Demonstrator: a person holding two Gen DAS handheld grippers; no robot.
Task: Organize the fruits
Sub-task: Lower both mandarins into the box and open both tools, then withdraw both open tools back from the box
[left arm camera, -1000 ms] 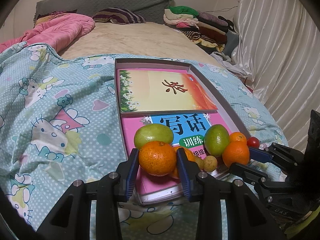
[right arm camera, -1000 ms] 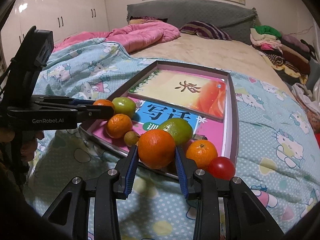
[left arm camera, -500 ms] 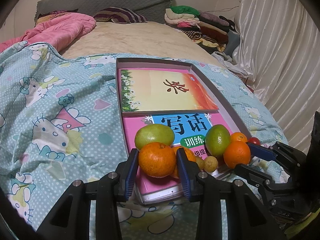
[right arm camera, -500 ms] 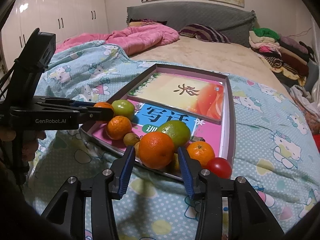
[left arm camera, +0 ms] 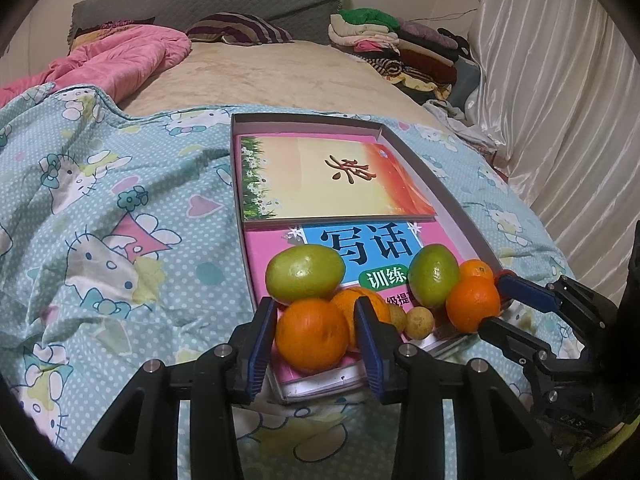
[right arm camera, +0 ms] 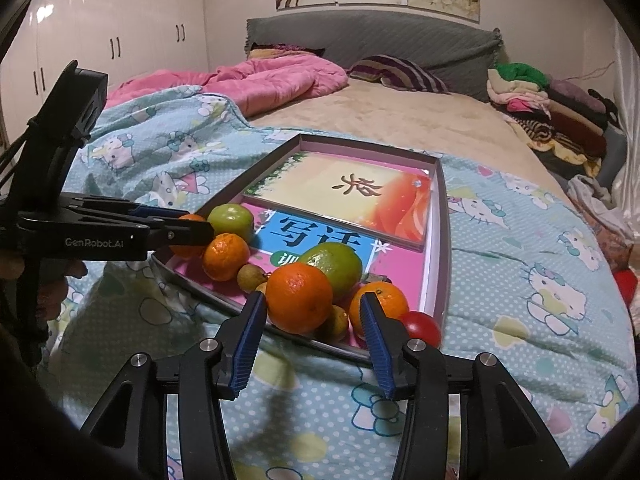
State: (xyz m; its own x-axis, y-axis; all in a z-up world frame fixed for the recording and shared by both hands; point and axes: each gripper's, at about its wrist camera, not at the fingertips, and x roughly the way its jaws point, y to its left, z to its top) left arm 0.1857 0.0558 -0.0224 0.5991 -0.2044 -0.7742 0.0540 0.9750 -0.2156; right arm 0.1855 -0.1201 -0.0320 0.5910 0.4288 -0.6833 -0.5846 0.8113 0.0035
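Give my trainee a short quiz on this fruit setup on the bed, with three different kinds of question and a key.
1. How many green fruits lie in the box?
2. True or false: the green fruits rest on the bare blanket, outside the box.
3. Which one is clamped on an orange?
A. left hand-held gripper
B. right hand-held gripper
C. neither

Key
1. Two.
2. False: they sit on a book inside the box.
3. A, pads pressed on the orange. The right hand-held gripper's jaws have just been opening; a second orange sits between them, clear of one pad.
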